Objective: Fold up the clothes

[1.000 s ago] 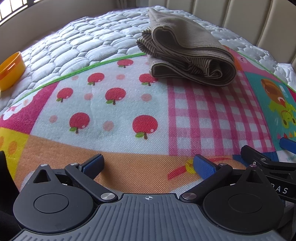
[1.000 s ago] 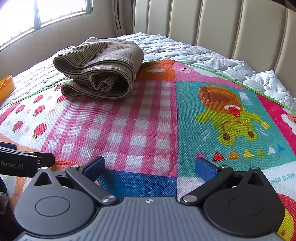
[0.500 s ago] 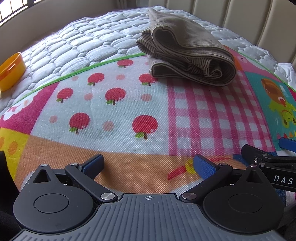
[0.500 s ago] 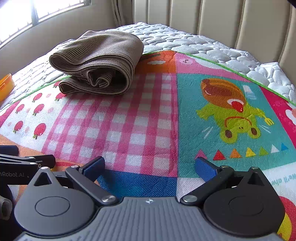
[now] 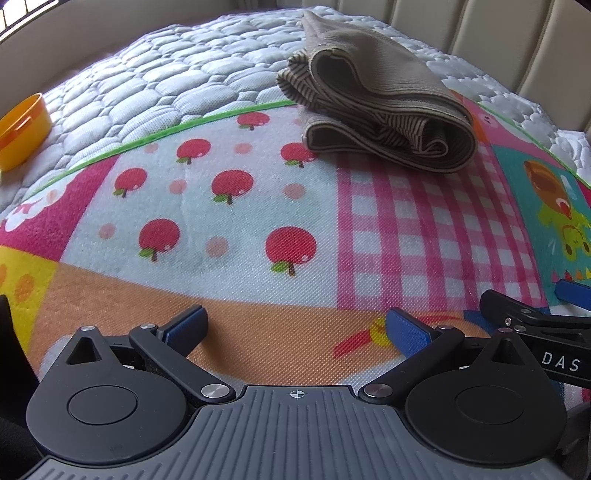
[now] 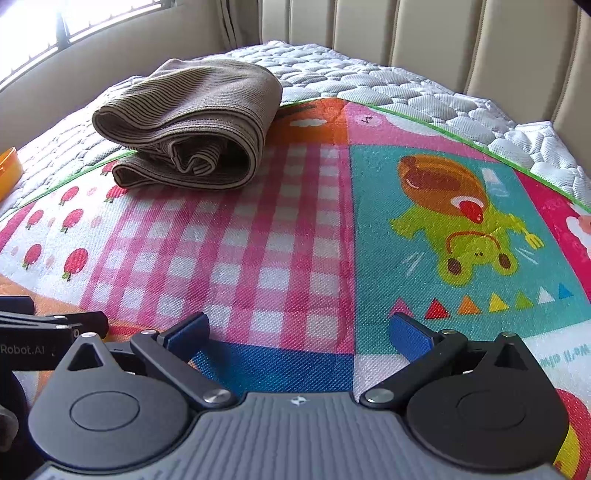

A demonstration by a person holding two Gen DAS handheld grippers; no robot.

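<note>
A brown striped garment (image 5: pixel 373 107) lies folded in a thick bundle at the far edge of the colourful play mat (image 5: pixel 240 206), its layered open end facing me. The right wrist view has the same garment (image 6: pixel 192 122) at the upper left. My left gripper (image 5: pixel 295 325) stands open low over the orange patch of the mat, well short of the garment, nothing between its blue pads. My right gripper (image 6: pixel 299 332) is open too, over the pink check and blue patches (image 6: pixel 280 365). Each gripper's side shows at the edge of the other's view.
The mat lies on a white quilted mattress (image 5: pixel 155 85) with a padded beige headboard (image 6: pixel 424 33) behind. An orange plastic container (image 5: pixel 22 129) sits on the mattress at the far left. A window (image 6: pixel 55 29) is at the left.
Both grippers stay open and nearly still. The right wrist view has tilted down and crept a little closer to the mat; the garment has not moved.
</note>
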